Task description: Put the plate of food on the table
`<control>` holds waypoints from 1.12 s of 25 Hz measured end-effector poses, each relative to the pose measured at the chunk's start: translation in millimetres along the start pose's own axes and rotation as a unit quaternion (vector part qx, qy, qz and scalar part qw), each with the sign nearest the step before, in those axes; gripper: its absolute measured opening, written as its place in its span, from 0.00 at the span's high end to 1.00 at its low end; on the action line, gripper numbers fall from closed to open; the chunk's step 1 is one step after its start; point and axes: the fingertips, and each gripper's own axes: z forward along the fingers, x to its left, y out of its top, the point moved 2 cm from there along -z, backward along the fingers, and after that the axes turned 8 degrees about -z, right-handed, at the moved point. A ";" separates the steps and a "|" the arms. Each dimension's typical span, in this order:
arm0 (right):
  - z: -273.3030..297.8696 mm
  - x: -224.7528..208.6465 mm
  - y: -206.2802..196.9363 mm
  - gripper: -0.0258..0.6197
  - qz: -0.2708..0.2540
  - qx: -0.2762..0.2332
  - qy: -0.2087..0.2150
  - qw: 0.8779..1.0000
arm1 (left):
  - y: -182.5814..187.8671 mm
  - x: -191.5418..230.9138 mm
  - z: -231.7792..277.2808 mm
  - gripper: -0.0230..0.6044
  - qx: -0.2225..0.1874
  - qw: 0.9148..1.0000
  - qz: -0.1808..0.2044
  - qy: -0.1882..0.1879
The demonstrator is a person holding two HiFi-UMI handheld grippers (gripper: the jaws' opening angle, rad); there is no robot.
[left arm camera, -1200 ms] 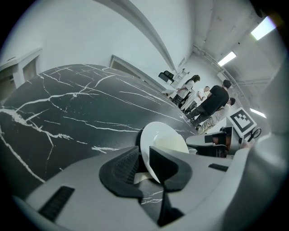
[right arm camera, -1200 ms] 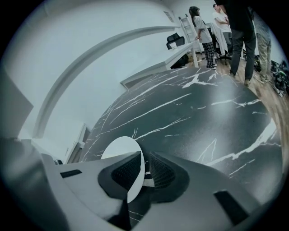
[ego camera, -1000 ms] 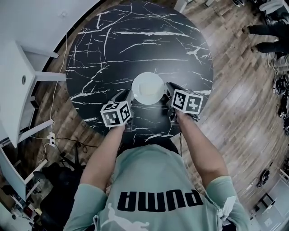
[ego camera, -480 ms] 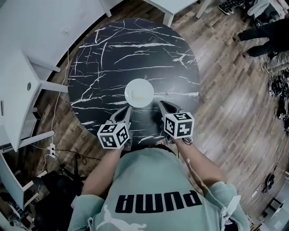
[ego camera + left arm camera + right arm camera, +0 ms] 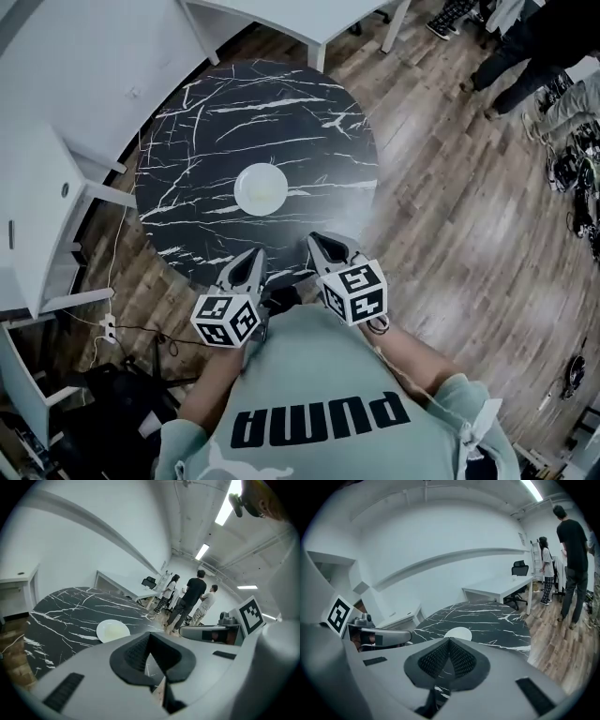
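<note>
From the head view, the white plate (image 5: pixel 261 187) sits flat on the round black marble table (image 5: pixel 202 112), near the table's middle and touched by nothing. The left gripper (image 5: pixel 251 261) and right gripper (image 5: pixel 323 246) are held side by side at the table's near edge, close to the person's chest and well apart from the plate. In the left gripper view, the left gripper (image 5: pixel 150 637) has its dark pads meeting at the tips with nothing between them. The plate (image 5: pixel 112 631) lies beyond on the table (image 5: pixel 61 609), and people (image 5: pixel 191 597) stand further off. In the right gripper view, the right gripper (image 5: pixel 450 644) is likewise closed and empty. The plate (image 5: pixel 458 633) shows just above its tips, on the table (image 5: pixel 492 616).
</note>
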 end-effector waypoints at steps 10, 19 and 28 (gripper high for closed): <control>-84.2 32.8 -14.6 0.95 -0.049 -0.053 0.012 0.997 | -37.1 -69.0 -67.1 0.95 -0.042 0.997 0.054 0.030; -128.0 48.8 -24.0 0.95 -0.064 -0.086 0.007 0.994 | -48.1 -97.1 -100.8 0.95 -0.062 0.995 0.067 0.036; -149.7 74.8 -25.1 0.95 -0.063 -0.113 -0.030 0.991 | -58.5 -103.2 -139.3 0.95 -0.072 0.991 0.115 0.020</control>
